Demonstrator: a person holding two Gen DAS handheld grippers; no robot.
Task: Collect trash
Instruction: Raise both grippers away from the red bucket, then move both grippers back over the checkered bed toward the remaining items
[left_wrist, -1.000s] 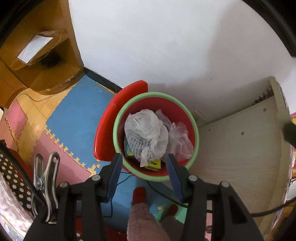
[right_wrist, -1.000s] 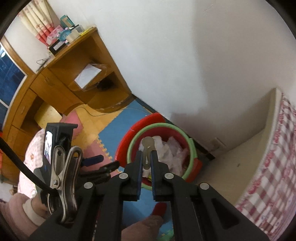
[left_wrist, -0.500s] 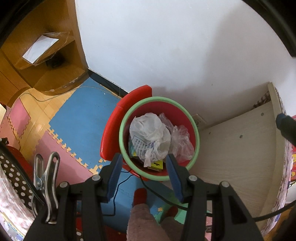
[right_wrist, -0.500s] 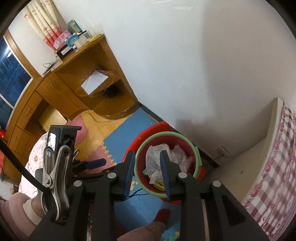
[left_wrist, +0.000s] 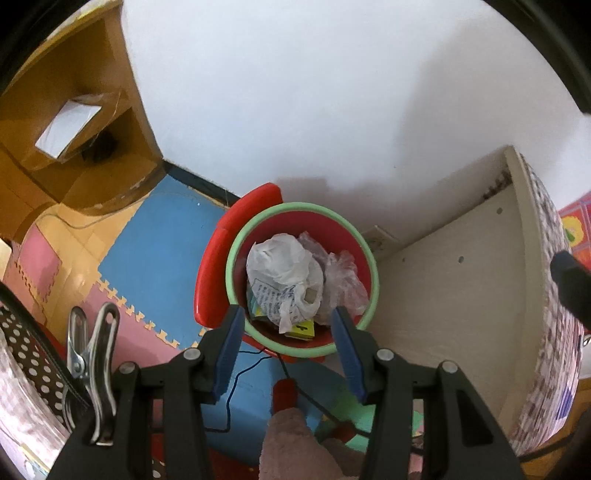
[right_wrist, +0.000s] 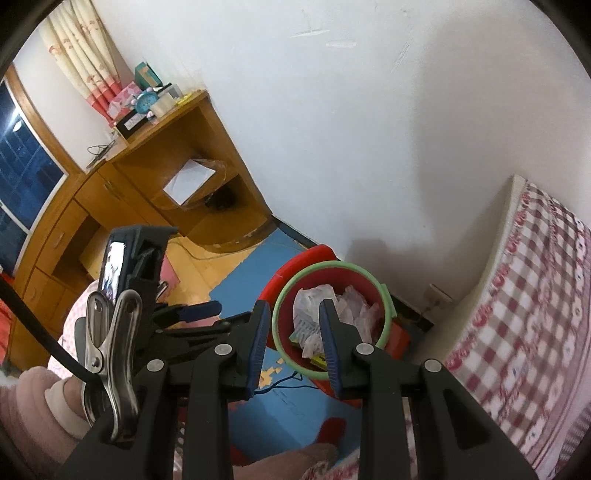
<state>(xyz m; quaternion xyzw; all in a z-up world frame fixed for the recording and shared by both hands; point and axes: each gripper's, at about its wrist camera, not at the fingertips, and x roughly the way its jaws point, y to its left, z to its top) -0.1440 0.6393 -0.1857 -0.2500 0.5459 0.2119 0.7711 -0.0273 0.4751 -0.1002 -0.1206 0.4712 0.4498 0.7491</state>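
Note:
A red bin with a green rim (left_wrist: 303, 205) stands on the floor by the white wall, holding crumpled white plastic bags (left_wrist: 284, 269) and a yellow packet (left_wrist: 303, 328). My left gripper (left_wrist: 287, 312) hangs above the bin's near edge, open, with nothing between its blue pads. In the right wrist view the same bin (right_wrist: 328, 264) and its trash (right_wrist: 312, 301) lie below my right gripper (right_wrist: 294, 304), which is open and holds nothing. The left gripper's blue fingertip (right_wrist: 201, 308) shows at the left of that view.
A red lid (left_wrist: 210, 273) leans behind the bin. A bed with a checked cover (right_wrist: 524, 314) and a pale side panel (left_wrist: 454, 280) stands on the right, a wooden desk (right_wrist: 155, 177) on the left. Coloured foam mats (left_wrist: 155, 240), a black cable (left_wrist: 236, 376) and a person's slippered foot (left_wrist: 291, 432) lie below.
The right gripper was shut on a small pale scrap over the bin; its jaws have opened and the scrap is gone from them. Both grippers have risen, so the bin looks smaller.

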